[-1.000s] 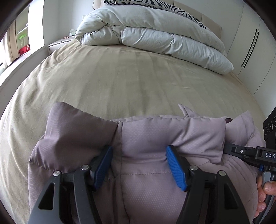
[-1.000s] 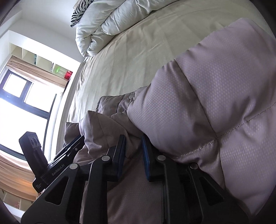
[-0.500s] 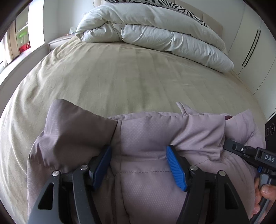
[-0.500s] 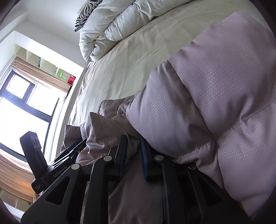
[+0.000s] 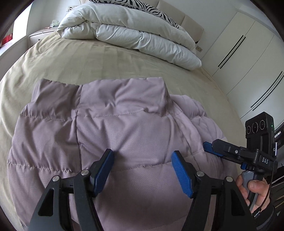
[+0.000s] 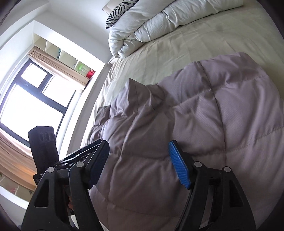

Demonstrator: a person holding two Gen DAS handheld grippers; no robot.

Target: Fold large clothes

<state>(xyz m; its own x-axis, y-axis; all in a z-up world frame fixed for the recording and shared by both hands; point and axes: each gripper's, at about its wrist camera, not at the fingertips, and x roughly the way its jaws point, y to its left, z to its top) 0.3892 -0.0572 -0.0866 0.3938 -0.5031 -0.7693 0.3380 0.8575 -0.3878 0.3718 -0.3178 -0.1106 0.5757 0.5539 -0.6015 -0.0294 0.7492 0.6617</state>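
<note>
A mauve quilted puffer jacket (image 5: 110, 135) lies spread on the beige bed, its collar toward the pillows; it also fills the right wrist view (image 6: 195, 124). My left gripper (image 5: 142, 170) is open, its blue pads (image 5: 182, 175) apart just above the jacket's near part, holding nothing. My right gripper (image 6: 139, 165) is open too, over the jacket's right side. It shows in the left wrist view (image 5: 207, 147) at the jacket's right edge, held by a hand.
A folded white duvet (image 5: 133, 33) and a zebra pillow (image 5: 147, 7) lie at the head of the bed (image 5: 106, 62). White wardrobes (image 5: 239, 53) stand on the right. A window (image 6: 30, 106) and shelves are on the left.
The right gripper has opened and let go of the jacket. Both grippers have lifted back, and the bunched jacket now lies flatter and spread out with the collar showing.
</note>
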